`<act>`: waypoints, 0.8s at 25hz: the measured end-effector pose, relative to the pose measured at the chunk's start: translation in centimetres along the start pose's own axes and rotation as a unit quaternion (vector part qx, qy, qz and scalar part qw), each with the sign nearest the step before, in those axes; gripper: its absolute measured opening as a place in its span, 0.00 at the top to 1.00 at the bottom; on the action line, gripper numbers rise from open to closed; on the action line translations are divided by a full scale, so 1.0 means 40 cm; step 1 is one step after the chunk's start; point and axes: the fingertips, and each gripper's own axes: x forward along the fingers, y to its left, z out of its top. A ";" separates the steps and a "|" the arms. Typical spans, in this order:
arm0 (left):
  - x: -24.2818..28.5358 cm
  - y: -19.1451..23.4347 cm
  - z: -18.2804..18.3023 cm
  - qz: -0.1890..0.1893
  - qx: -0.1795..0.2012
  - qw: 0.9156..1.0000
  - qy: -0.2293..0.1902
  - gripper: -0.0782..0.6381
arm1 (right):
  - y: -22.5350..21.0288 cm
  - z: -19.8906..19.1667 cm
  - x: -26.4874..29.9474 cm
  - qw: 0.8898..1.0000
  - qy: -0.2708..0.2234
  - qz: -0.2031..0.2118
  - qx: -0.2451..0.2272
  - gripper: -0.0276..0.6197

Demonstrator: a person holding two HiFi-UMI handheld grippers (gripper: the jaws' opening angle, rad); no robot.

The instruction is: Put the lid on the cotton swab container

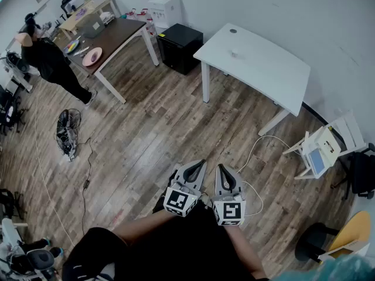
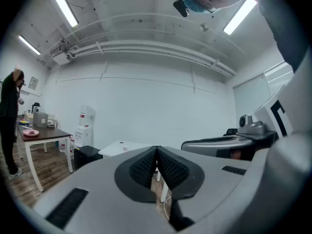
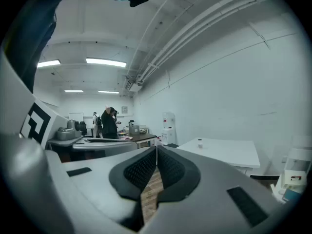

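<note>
Two grippers, the left gripper (image 1: 201, 164) and right gripper (image 1: 221, 168), are side by side over the floor (image 1: 152, 127), each with jaws pressed together on nothing. One small container (image 1: 236, 53) stands on the white tabletop (image 1: 269, 69), well apart from them. One person (image 1: 47, 60) stands by a second, brown tabletop (image 1: 117, 34).

- 1 small object (image 1: 236, 53) on white table (image 1: 263, 66): too small to identify; lid on or off unreadable.
- Clutter on brown table (image 1: 120, 34): indistinct.
- Yellow chair (image 1: 354, 230): cut by right edge.
- 2 forearms (image 1: 140, 227): cut by bottom edge.
</note>
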 end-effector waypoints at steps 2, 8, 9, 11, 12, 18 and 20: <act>0.008 -0.001 -0.003 -0.004 0.000 1.000 -0.001 0.87 | -0.015 -0.004 0.002 1.000 -0.008 -0.010 0.008 0.90; 0.047 0.018 -0.014 -0.018 -0.009 1.000 -0.002 0.87 | -0.057 0.004 0.023 0.999 -0.035 -0.011 0.024 0.90; 0.060 0.024 -0.021 -0.021 -0.014 1.000 -0.002 0.87 | -0.066 0.001 0.030 0.999 -0.035 -0.012 0.030 0.90; 0.093 0.041 -0.031 -0.025 -0.022 0.999 -0.003 0.87 | -0.085 -0.008 0.053 0.999 -0.031 -0.013 0.036 0.90; 0.114 0.051 -0.033 -0.027 -0.025 0.999 -0.004 0.87 | -0.094 -0.012 0.069 0.999 -0.028 -0.014 0.036 0.90; 0.279 0.120 -0.014 -0.038 -0.018 0.999 -0.005 0.87 | -0.185 -0.014 0.206 1.000 0.003 -0.020 0.017 0.90; 0.337 0.170 -0.014 -0.030 -0.026 0.999 -0.009 0.87 | -0.223 -0.016 0.274 0.999 0.015 -0.028 0.017 0.90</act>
